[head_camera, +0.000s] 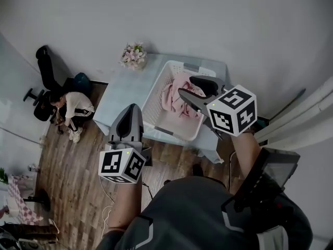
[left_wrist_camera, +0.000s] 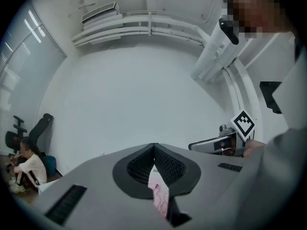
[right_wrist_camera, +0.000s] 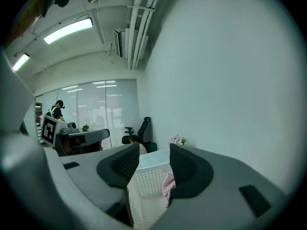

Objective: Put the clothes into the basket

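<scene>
Head view. White basket (head_camera: pixel 156 95) stands on the pale table (head_camera: pixel 122 90), toward its right side and reaching its near edge. Pink clothes (head_camera: pixel 176 100) lie heaped inside the basket. Flowers (head_camera: pixel 133 55) at the table's far left corner. Right gripper (head_camera: pixel 186 86) is above the basket, over the clothes, jaws parted and nothing hanging from them. Left gripper (head_camera: pixel 132 108) is at the table's near edge, just left of the basket, jaws drawn together with no cloth on them. A seated person (head_camera: pixel 70 111) and an office chair (head_camera: pixel 46 69) are on the floor off the table's left edge.

Left gripper view. Pad tips touch and the jaws are closed. A sliver of pink shows through the slit below the tips; whether it is pinched or lies beyond, cannot tell.

Right gripper view. Jaws about half open, pads clear of everything. Basket wall and a fold of the pink clothes show through the gap, beyond the jaws.
</scene>
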